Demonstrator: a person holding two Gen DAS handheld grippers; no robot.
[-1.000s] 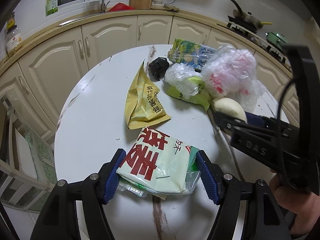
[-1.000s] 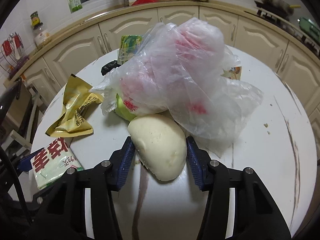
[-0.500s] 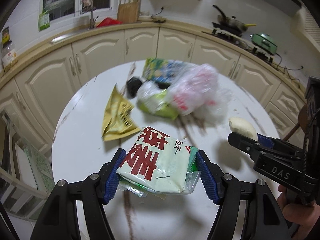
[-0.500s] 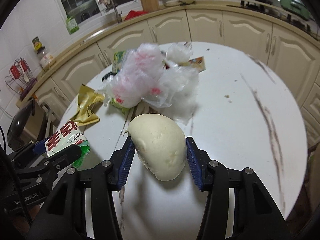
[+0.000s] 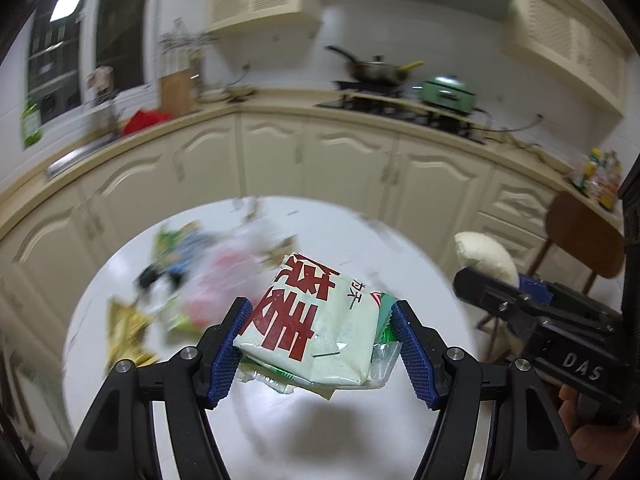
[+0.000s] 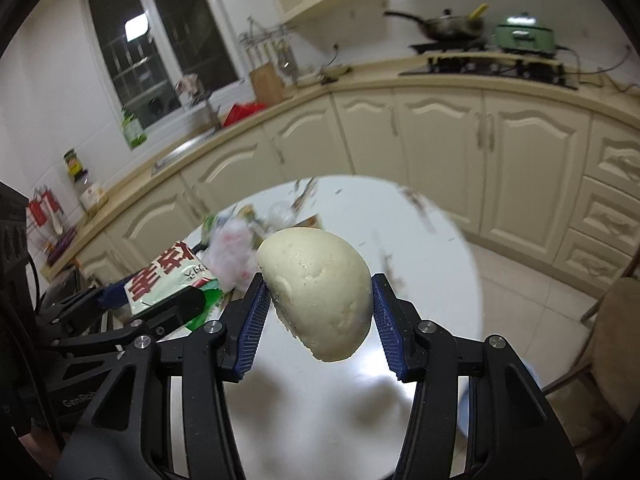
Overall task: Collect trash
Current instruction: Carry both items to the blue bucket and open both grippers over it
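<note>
left tool (image 5: 320, 340): blue pads clamped on both sides of a pale green snack packet (image 5: 316, 328) with big red characters; packet held clear above the tabletop, crumpled clear and green plastic sticking out under it
right tool (image 6: 318, 316): blue pads pressed on either side of a steamed bun (image 6: 318, 292), white, dimpled, one end poking down past the pads; bun off the tabletop
tool spacing: the two tools side by side; right tool with bun shows at right edge of left wrist view (image 5: 532, 308), left tool with packet shows at left of right wrist view (image 6: 160, 304)
hand: part of a hand (image 5: 592, 424) visible under the right tool's body, lower right of left wrist view
tabletop (image 5: 340, 232): round, white, marbled with dark streaks; below both tools
remaining trash: blurred heap on far left part of tabletop — yellow wrapper (image 5: 128, 324), clear plastic bag with pink print (image 5: 224, 280), black crumpled item (image 5: 148, 278), blue-green packet (image 5: 180, 244); details too smeared to read
chair (image 5: 584, 236): brown wooden back, right of tabletop
background: cream cabinets (image 6: 440, 140), stove with wok (image 6: 448, 26) and green pot (image 6: 524, 38), knife block (image 6: 266, 84), dark window (image 6: 160, 40)
</note>
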